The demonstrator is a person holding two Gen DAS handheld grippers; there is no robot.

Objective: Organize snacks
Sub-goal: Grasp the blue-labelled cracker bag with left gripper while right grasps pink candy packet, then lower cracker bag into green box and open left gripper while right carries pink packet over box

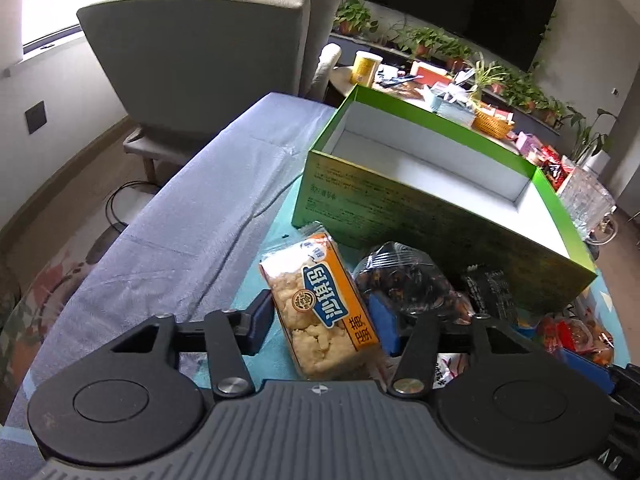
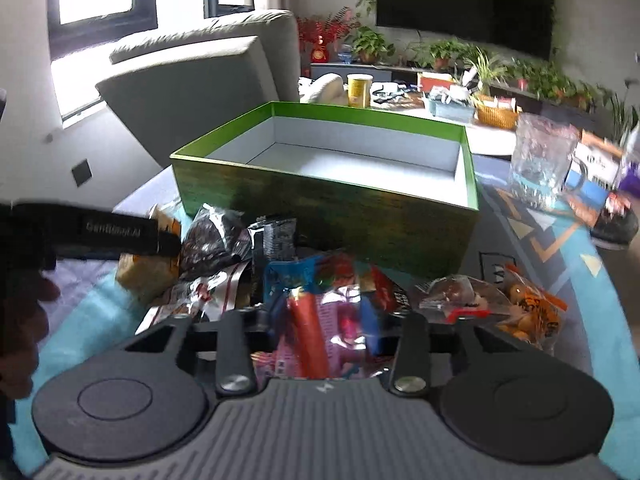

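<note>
A living room with a grey armchair (image 1: 200, 52), a dark wall screen and potted plants forms the background; the work surface is a tabletop (image 1: 160, 220) under a blue-grey cloth and a teal patterned mat. An open green box (image 1: 420, 200) with a white, empty interior stands at 12 o'clock of the snack pile. The left gripper (image 1: 320, 320) is clamped on an orange-labelled rice cracker pack (image 1: 320, 312), both blue pads touching its long sides. At 3 o'clock of that pack lies a dark clear-wrapped snack bag (image 1: 404, 276). The right gripper (image 2: 320, 320) stands over a red and blue foil packet (image 2: 324, 316); the packet lies between its fingers, but contact by the pads cannot be confirmed. At 3 o'clock of it lies an orange snack bag (image 2: 528, 308). Judgement: the packs are light, the film is slippery and crinkles, and the crackers are brittle. Take hold across the narrow width at mid-length with moderate pressure.
</note>
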